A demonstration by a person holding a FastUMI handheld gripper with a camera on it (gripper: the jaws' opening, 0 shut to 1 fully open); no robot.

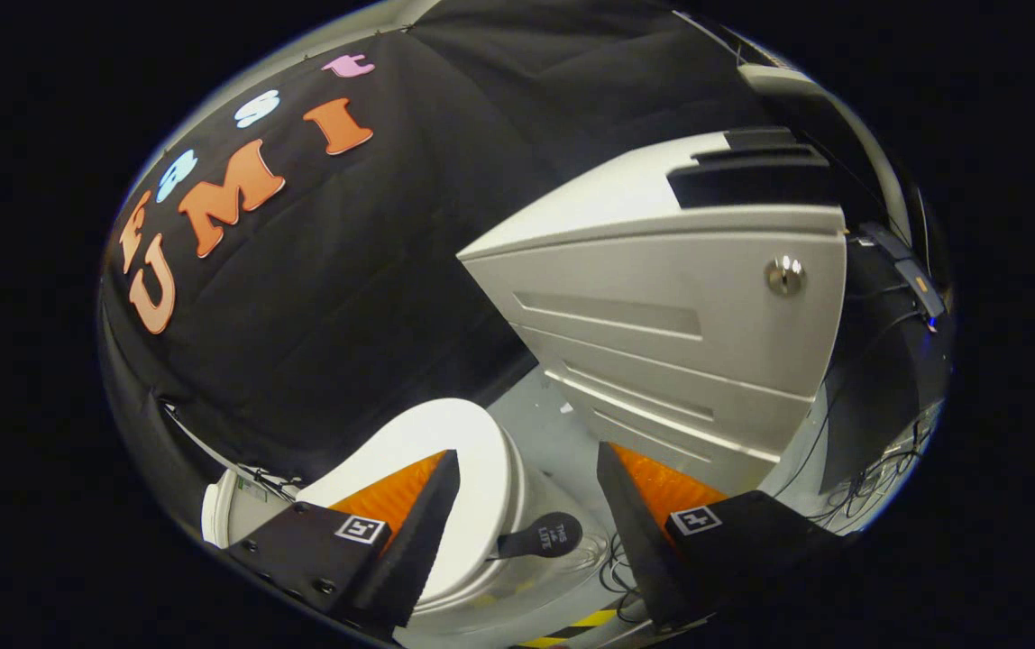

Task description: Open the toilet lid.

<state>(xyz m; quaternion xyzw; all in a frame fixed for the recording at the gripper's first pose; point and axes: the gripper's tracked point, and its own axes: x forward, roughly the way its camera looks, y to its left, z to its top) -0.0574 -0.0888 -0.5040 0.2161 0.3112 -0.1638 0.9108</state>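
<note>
A white toilet stands low ahead of me, its lid lying flat and closed over the bowl. A black tab sticks out from the lid's front rim, between my two fingers. My gripper is open, with nothing between its fingers. The left finger overlaps the lid in the view; the right finger is off to the side of the toilet. I cannot tell whether either finger touches the lid. The white tank shows past the left finger.
A large white cabinet with a round metal knob rises close beside the toilet on the right. Loose cables lie on the floor by it. Yellow-black tape marks the floor below the bowl.
</note>
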